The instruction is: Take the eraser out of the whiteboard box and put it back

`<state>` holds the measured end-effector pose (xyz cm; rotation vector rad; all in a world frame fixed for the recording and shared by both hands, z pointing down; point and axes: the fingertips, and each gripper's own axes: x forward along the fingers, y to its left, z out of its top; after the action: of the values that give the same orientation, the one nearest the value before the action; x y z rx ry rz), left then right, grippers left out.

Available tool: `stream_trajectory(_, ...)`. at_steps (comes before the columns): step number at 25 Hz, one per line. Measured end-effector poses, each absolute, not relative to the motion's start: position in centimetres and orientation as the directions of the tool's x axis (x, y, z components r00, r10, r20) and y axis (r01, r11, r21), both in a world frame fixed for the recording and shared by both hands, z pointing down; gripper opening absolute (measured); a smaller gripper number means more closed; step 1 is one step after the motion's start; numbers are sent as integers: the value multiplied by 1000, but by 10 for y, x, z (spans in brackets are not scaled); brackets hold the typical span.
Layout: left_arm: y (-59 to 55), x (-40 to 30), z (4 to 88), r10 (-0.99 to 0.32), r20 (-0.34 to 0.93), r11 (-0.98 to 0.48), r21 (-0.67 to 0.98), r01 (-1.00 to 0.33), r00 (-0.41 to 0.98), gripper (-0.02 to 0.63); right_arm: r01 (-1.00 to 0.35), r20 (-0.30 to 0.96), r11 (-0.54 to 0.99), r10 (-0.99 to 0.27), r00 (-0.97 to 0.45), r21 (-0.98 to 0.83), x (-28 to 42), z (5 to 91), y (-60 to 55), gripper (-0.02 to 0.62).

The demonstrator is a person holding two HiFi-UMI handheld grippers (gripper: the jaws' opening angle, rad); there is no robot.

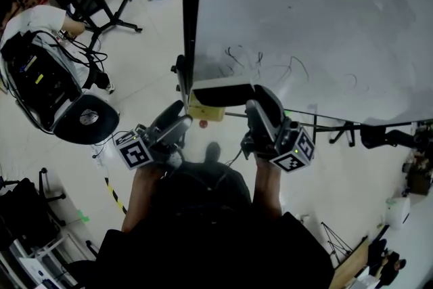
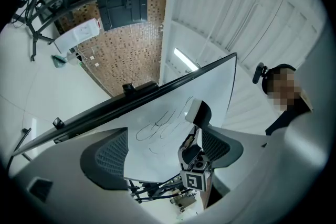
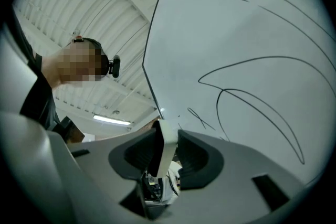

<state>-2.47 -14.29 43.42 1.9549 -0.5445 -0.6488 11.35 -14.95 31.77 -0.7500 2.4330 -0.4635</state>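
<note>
In the head view a flat eraser (image 1: 222,93), white with a black underside, lies level against the lower left corner of the scribbled whiteboard (image 1: 318,24). My right gripper (image 1: 254,99) is shut on its right end. The right gripper view shows the eraser (image 3: 168,148) edge-on, clamped between the two dark pads. A yellowish box (image 1: 206,112) sits just below the eraser at the board's edge. My left gripper (image 1: 180,117) hovers left of the box, open and empty. From the left gripper view, between its spread jaws (image 2: 168,140), the right gripper (image 2: 195,136) holds the eraser (image 2: 199,112) up to the board.
Black scribbles (image 3: 252,86) cover the board close ahead. A black office chair (image 1: 85,120) and a cart with cables (image 1: 37,74) stand on the floor at left. The board's stand legs (image 1: 345,132) spread at right. The person's arms (image 1: 145,193) reach forward.
</note>
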Motion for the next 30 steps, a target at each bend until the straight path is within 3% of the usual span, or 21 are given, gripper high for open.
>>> stream_trajectory(30,-136,-9,423,-590,-217,-452,887,-95,777,430,-289,-630,836,-544,-555,-467,146,244,-142,146)
